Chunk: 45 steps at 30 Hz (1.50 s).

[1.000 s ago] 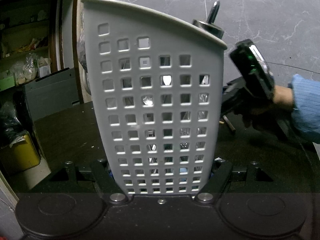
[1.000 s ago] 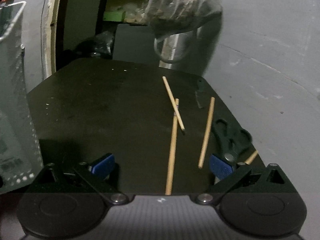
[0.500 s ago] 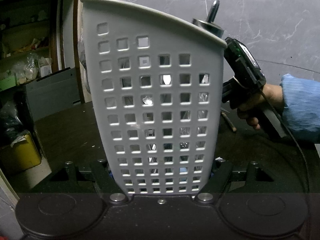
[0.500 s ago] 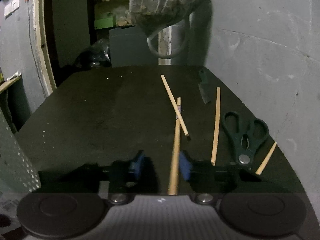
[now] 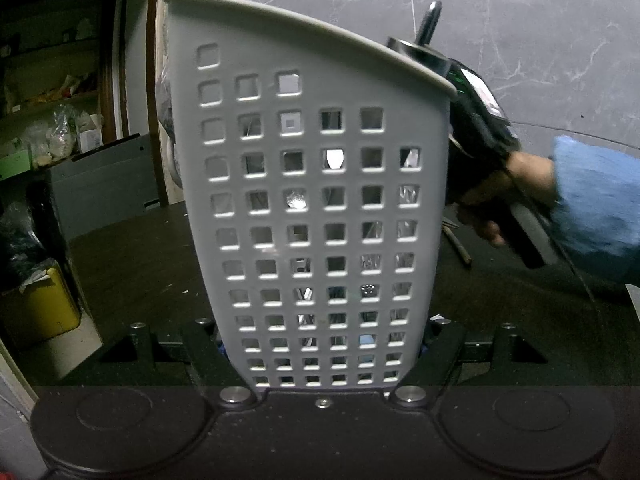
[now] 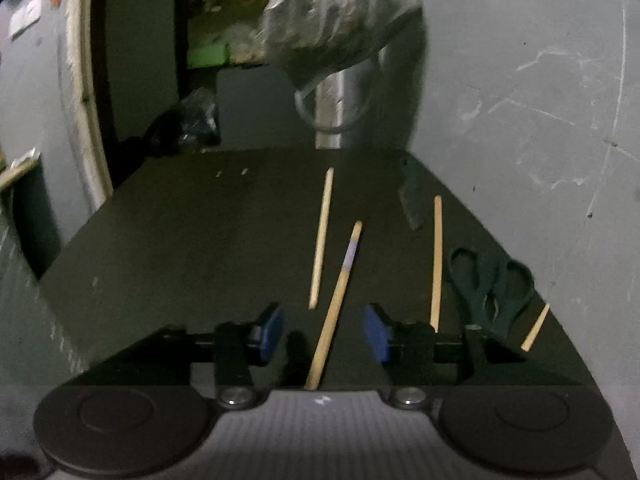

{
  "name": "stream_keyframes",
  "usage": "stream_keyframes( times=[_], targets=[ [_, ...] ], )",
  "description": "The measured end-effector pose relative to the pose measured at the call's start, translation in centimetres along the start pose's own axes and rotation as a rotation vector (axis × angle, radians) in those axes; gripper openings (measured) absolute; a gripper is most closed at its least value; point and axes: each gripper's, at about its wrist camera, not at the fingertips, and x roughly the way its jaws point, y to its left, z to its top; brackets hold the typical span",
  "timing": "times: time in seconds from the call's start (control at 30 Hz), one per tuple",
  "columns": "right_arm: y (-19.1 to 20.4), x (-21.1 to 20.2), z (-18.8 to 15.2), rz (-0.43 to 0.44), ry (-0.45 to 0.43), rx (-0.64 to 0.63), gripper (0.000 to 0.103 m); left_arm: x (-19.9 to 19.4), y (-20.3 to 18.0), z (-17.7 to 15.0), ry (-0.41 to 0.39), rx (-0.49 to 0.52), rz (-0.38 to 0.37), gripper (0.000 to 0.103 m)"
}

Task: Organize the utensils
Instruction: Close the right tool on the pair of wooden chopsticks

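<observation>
In the left wrist view my left gripper (image 5: pixel 323 354) is shut on the base of a white perforated utensil holder (image 5: pixel 316 200), which stands upright with metal utensils inside and a handle (image 5: pixel 428 20) sticking out the top. In the right wrist view my right gripper (image 6: pixel 324 334) is partly closed, its blue pads (image 6: pixel 376 336) on either side of a wooden chopstick (image 6: pixel 338 296) with a purple band, a gap on both sides. More chopsticks (image 6: pixel 322 236) (image 6: pixel 437 260) lie on the black table (image 6: pixel 180 240). The right gripper's body also shows in the left wrist view (image 5: pixel 480 132), beside the holder.
Dark green scissors (image 6: pixel 490 284) lie at the table's right, with a chopstick end (image 6: pixel 536 326) beside them. A dark flat tool (image 6: pixel 412 196) lies farther back. A plastic bag (image 6: pixel 340 16) hangs above the far edge. A grey wall runs along the right.
My right gripper swung right and lined up over the purple-banded chopstick, its fingers narrowing from wide open, then spreading slightly. The holder has left its view. My left gripper kept still on the holder.
</observation>
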Motion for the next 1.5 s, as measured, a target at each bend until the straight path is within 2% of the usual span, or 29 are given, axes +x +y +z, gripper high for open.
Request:
stream_keyframes(
  times=[0.23,0.33,0.53,0.63,0.77,0.93,1.07,1.17,1.23,1.3,1.33,1.43,1.5],
  targets=[
    [-0.5,4.1,3.6,0.031,-0.009,0.028,0.044,0.0,0.1,0.0,0.0,0.0,0.0,0.075],
    [0.2,5.9,4.8,0.036,-0.013,-0.018,0.035,0.0,0.1,0.0,0.003,0.0,-0.001,0.075],
    [0.2,9.3,5.2,0.006,0.075,0.011,0.019,0.0,0.2,0.0,0.003,-0.001,-0.002,0.075],
    [-0.1,8.9,4.6,0.006,0.065,0.029,0.006,0.0,0.2,0.0,0.002,-0.002,-0.002,0.075],
    [-0.4,7.3,3.3,0.001,0.077,0.046,0.006,0.0,0.2,0.1,0.002,-0.002,-0.002,0.075],
    [-1.1,3.4,1.1,0.035,0.115,0.113,0.006,0.0,0.2,0.1,0.003,-0.002,-0.002,0.075],
    [-1.4,0.4,-0.9,0.027,0.133,0.133,0.006,0.0,0.2,0.1,0.003,-0.002,-0.002,0.075],
    [-1.4,-1.0,-1.5,0.027,0.145,0.12,0.008,0.0,0.2,0.1,0.003,-0.002,-0.002,0.075],
    [-1.4,-1.7,-1.2,0.026,0.127,0.101,0.015,0.0,0.2,0.0,0.003,-0.001,-0.001,0.075],
    [-1.5,-2.2,-0.7,0.023,0.089,0.087,0.05,0.0,0.2,0.0,0.004,-0.001,-0.001,0.075],
    [-1.6,-2.3,-0.2,0.034,0.074,0.073,0.054,0.0,0.2,0.1,0.004,-0.001,0.0,0.075],
    [-1.0,-1.0,1.0,0.014,0.07,-0.017,0.056,0.0,0.2,0.1,0.004,-0.001,0.0,0.075],
    [-0.7,0.8,1.8,0.004,0.097,-0.077,0.056,0.0,0.2,0.1,0.004,-0.001,0.0,0.075]
  ],
)
